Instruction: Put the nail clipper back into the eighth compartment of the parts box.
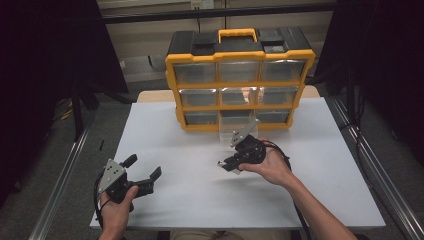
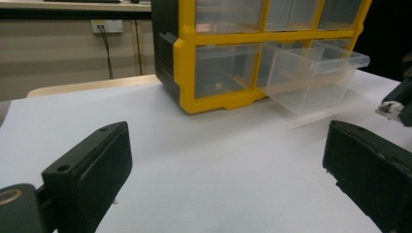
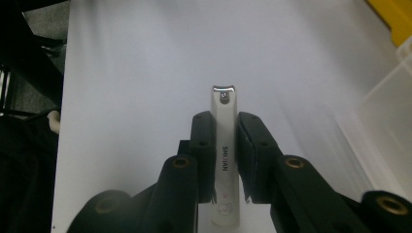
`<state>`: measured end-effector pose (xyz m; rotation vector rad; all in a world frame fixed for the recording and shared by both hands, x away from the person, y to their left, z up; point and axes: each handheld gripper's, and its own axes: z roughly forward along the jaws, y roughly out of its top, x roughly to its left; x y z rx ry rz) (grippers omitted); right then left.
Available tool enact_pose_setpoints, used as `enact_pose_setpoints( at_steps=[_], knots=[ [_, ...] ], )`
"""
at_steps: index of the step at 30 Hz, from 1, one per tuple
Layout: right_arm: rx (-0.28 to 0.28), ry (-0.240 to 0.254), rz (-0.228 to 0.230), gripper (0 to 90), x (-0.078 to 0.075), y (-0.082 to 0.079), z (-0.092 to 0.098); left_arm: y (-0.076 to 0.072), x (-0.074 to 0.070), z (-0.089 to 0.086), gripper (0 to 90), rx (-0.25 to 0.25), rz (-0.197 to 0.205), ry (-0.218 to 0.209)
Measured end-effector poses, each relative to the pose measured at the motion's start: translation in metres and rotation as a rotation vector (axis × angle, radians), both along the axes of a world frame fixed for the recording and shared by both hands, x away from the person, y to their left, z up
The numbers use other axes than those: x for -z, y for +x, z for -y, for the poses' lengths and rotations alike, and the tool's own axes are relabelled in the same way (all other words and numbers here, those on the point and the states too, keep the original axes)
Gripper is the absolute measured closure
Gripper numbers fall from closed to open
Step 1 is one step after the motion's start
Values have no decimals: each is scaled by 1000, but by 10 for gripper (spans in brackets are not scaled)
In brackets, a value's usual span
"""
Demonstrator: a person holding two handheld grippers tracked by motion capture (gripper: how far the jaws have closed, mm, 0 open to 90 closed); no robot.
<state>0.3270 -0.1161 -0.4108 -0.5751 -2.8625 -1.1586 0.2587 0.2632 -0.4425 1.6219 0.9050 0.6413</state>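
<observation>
A white nail clipper (image 3: 224, 145) with a metal tip is clamped between the jaws of my right gripper (image 3: 226, 124), which is shut on it. In the high view that gripper (image 1: 231, 164) hovers over the middle of the white table, the nail clipper (image 1: 221, 163) pointing left. Just behind it a clear drawer (image 1: 235, 130) sticks out of the bottom row of a yellow and black organizer (image 1: 240, 80). My left gripper (image 1: 144, 166) rests at the front left, open and holding nothing. The left gripper view shows the pulled-out drawer (image 2: 316, 73) looking empty.
The white table top (image 1: 200, 200) runs from the organizer to the front edge. Metal rails (image 1: 60, 185) flank it on both sides. Behind the organizer are a wooden edge (image 2: 92, 85) and a beige wall with an outlet (image 2: 106, 25).
</observation>
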Motion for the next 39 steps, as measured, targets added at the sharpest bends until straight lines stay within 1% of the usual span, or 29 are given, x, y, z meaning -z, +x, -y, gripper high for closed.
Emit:
enact_pose_setpoints(
  at_steps=[1, 2, 3, 4, 5, 7, 8, 10, 11, 12, 14, 15, 16, 18, 19, 20, 21, 22, 23, 25, 27, 28, 30, 31, 32, 36, 39],
  knots=[
    [0, 0, 0, 775, 0, 0, 0, 0, 0, 0, 39, 0, 0, 0],
    [3, 6, 10, 776, -4, 0, 2, 0, 0, 1, 39, -5, 1, -15],
    [7, 10, 14, 776, -6, 0, 3, 0, 0, 1, 39, -5, 1, -15],
    [5, 15, 16, 775, -8, 0, 4, 0, 0, 0, 40, -3, 0, -13],
    [5, 23, 17, 775, -10, 0, 4, 0, 0, 0, 39, -1, 1, -2],
    [8, 28, 21, 776, -12, 0, 5, 0, 0, 0, 40, -1, 1, 0],
    [11, 37, 28, 775, -14, 0, 7, 0, 1, 0, 40, 8, -2, 2],
    [16, 36, 31, 776, -15, 0, 7, 0, 0, 0, 39, 3, -1, 5],
    [10, 34, 27, 775, -16, 1, 7, 0, 1, 0, 40, 8, -1, 1],
    [6, 35, 29, 775, -17, 1, 7, 0, 0, 0, 40, 4, -2, 8],
    [9, 32, 38, 775, -21, 2, 7, 0, 0, 0, 40, 4, -2, 8],
    [12, 39, 43, 776, -24, 2, 7, -1, 0, 0, 40, -1, -3, 0],
    [10, 51, 45, 775, -26, 3, 7, -1, 0, 0, 39, 1, -2, 1],
    [11, 60, 58, 775, -31, 5, 8, -1, 0, -1, 39, -1, -2, 4],
    [11, 60, 58, 775, -31, 5, 8, -1, 0, -1, 39, -1, -2, 4],
    [10, 71, 63, 775, -36, 7, 9, 0, 1, 0, 39, -4, -3, -12],
    [10, 71, 63, 775, -36, 7, 9, 0, 1, 0, 40, -4, -3, -12],
    [14, 77, 70, 775, -41, 9, 10, 0, 1, -1, 39, -3, -5, 2],
    [15, 77, 76, 775, -43, 10, 11, 0, 1, -1, 40, -1, -5, 3],
    [14, 78, 74, 776, -45, 11, 12, -1, 0, -1, 39, -4, -3, 5],
    [21, 69, 82, 776, -52, 12, 15, 0, 0, -2, 40, 1, -2, 13],
    [20, 68, 85, 776, -53, 12, 16, 0, 0, -2, 40, 1, -2, 13],
    [21, 68, 88, 775, -57, 13, 18, -1, 1, -1, 40, 4, -9, -7],
    [27, 66, 92, 776, -59, 13, 19, -1, 0, -2, 40, -3, -3, 7],
    [22, 65, 93, 775, -61, 14, 20, -1, 0, -2, 40, -1, -3, 9],
    [32, 56, 106, 776, -71, 17, 24, -1, 0, -2, 40, -2, -2, 3],
    [39, 47, 105, 775, -76, 20, 27, -1, 0, -1, 39, 2, -1, 2]
  ],
)
